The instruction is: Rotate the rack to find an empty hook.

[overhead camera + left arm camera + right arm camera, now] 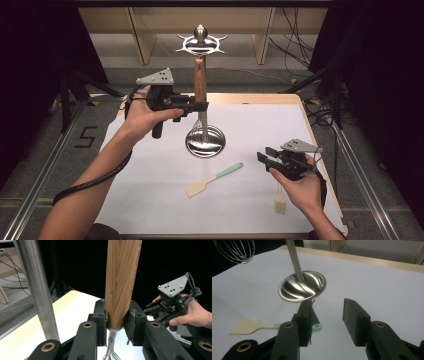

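High view shows the left gripper point(200, 106) clamped on the wooden handle of a whisk point(200, 80), held upright beside the steel pole of the hanging stand point(205, 142), probably so that it can go up to the hooks on top. The right gripper point(266, 154) waits low over the table point(150, 190) with jaws apart and empty, near the spatula point(212, 180). The whisk wires are mostly hidden behind the jaws, and the small brush point(280, 200) is half covered by the right hand.

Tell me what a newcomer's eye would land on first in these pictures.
First, the wooden-handled wire whisk held upright above mid-table, clamped in the left gripper beside the shiny steel stand with a round base. Next, the cream spatula with a mint-green handle lying on the white table, and the open right gripper held low at the right.
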The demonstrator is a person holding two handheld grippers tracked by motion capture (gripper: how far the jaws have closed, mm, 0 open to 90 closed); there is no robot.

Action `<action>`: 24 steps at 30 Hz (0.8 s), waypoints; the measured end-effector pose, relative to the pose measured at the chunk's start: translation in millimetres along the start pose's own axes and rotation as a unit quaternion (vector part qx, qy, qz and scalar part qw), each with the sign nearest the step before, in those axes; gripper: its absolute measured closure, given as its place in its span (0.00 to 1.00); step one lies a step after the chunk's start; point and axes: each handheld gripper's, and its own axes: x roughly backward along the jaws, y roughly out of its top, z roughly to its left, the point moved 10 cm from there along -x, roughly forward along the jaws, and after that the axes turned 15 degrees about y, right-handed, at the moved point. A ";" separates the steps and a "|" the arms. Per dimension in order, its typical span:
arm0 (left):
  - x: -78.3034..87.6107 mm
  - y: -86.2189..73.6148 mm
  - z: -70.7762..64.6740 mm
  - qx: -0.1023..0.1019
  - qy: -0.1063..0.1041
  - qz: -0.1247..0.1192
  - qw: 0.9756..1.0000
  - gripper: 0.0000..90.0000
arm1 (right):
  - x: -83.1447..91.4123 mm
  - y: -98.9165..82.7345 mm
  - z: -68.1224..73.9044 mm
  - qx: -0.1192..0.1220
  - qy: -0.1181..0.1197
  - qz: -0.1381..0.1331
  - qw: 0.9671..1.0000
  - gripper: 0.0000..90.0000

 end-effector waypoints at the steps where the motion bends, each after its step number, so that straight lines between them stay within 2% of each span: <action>1: 0.8 -0.8 -4.4 0.050 0.000 0.012 0.999 0.80 | 0.2 0.2 0.3 -0.003 0.000 0.000 1.000 0.66; 2: 0.8 -0.8 -4.4 0.050 0.000 0.012 0.999 0.80 | 0.2 0.2 0.3 -0.003 0.000 0.000 1.000 0.66; 3: -0.1 -1.4 -1.3 0.057 0.006 0.016 0.998 0.80 | 2.5 -2.3 1.8 -0.009 0.007 0.017 1.000 0.66; 8: -2.3 -0.5 2.9 0.060 0.007 0.018 0.998 0.79 | 2.0 -0.6 0.6 -0.010 0.006 0.008 1.000 0.66; 9: -2.8 -0.3 3.9 0.054 0.007 0.019 0.998 0.80 | 0.8 1.7 -1.2 -0.002 0.001 -0.004 1.000 0.65; 10: -2.8 -0.3 3.9 0.054 0.007 0.019 0.998 0.79 | 0.8 1.7 -1.2 -0.002 0.001 -0.004 1.000 0.65; 11: -4.0 0.0 4.8 0.062 0.010 0.021 0.998 0.79 | 1.6 3.0 -4.2 0.013 -0.002 -0.004 1.000 0.65; 12: -4.0 0.0 4.8 0.062 0.010 0.021 0.998 0.79 | 1.6 3.0 -4.2 0.013 -0.002 -0.004 1.000 0.65; 13: -5.5 0.1 6.5 0.065 0.010 0.021 0.998 0.79 | 1.1 0.2 -0.2 -0.013 0.003 -0.002 1.000 0.65; 16: -7.7 -0.7 9.6 0.071 0.011 0.023 0.997 0.79 | 2.1 0.5 -5.0 0.010 0.000 0.003 1.000 0.65; 18: -8.7 -0.9 10.2 0.071 0.009 0.023 0.997 0.79 | 2.0 -0.4 -4.4 0.004 0.003 0.006 1.000 0.65; 19: -9.6 -1.4 10.9 0.076 0.010 0.024 0.997 0.79 | 4.5 -1.3 -5.2 0.003 0.003 0.017 1.000 0.65; 22: -11.4 -1.6 12.2 0.082 0.010 0.023 0.996 0.79 | 4.1 -0.6 -6.7 0.004 0.001 0.013 1.000 0.65; 23: -12.7 -2.3 13.3 0.080 0.011 0.021 0.997 0.79 | 2.1 -0.3 -4.2 -0.022 0.000 0.001 1.000 0.65; 24: -13.1 -2.5 13.4 0.083 0.011 0.018 0.996 0.79 | 4.1 -2.5 -3.9 -0.025 0.007 0.018 0.999 0.65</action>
